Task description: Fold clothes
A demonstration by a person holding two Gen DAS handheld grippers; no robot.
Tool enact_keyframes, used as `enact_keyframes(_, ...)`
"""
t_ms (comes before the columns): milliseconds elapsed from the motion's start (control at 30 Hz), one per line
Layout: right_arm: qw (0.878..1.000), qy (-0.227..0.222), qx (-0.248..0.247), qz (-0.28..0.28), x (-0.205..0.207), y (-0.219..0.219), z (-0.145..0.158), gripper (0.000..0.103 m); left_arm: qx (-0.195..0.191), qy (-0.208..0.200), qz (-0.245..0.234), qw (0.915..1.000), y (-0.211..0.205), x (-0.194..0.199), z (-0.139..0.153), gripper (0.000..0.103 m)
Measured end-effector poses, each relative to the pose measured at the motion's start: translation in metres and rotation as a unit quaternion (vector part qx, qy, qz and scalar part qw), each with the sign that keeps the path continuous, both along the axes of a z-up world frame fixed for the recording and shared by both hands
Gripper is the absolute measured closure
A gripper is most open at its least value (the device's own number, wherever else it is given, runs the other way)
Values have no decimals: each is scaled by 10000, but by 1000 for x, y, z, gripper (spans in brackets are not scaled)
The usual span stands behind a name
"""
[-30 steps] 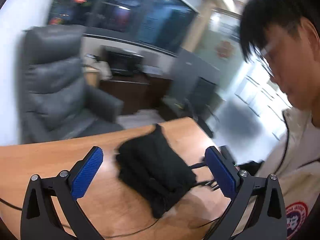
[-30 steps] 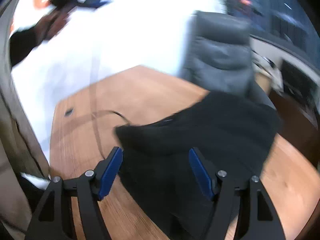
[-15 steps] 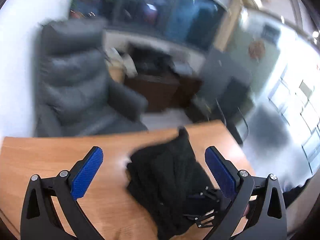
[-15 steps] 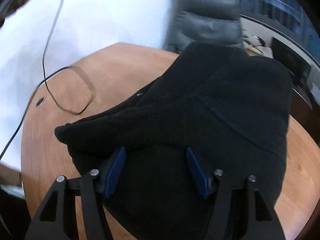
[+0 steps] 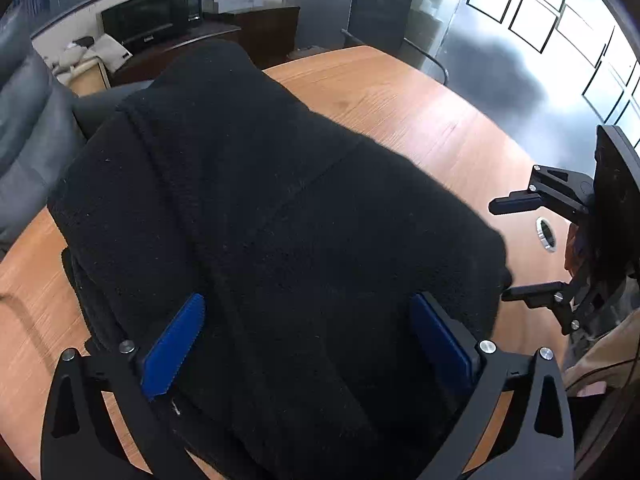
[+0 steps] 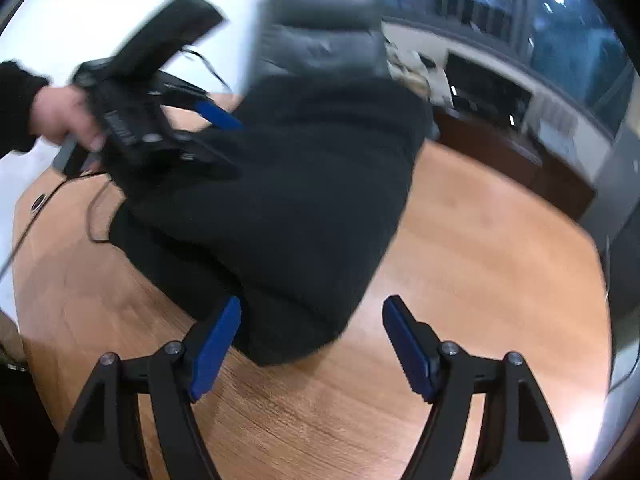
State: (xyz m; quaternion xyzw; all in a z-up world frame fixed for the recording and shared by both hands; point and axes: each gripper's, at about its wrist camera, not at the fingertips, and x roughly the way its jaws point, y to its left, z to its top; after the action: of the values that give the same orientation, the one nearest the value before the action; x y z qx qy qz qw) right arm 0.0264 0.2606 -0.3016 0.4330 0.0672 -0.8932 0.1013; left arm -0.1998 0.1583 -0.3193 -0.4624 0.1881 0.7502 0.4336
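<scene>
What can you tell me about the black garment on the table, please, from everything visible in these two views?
The black garment is a thick, fleecy-looking piece, bunched into a loosely folded heap with a seam line across its top. It lies on the wooden table, one end toward the grey armchair. The left gripper is open, its blue pads straddling the near edge, fabric between them. The right gripper is open near another edge.

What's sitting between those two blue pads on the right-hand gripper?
In the right wrist view, the right gripper is open, and a corner of the black garment lies between its pads, with bare wooden table toward the right pad.
</scene>
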Motion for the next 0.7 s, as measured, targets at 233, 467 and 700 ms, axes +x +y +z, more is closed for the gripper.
enact_keyframes(233,9994,-126,273,-157,-1,-5,-18,24,121,260,44,9996,-5,6,-14,0)
enact_keyframes(467,9959,333,501,-675,-32,-23,-26,31,20,300,177,9994,-11,6,-8,0)
enact_keyframes(700,9953,-60,55,-965,2,10,-24,58,328,309,309,9985,-18,7,-14,0)
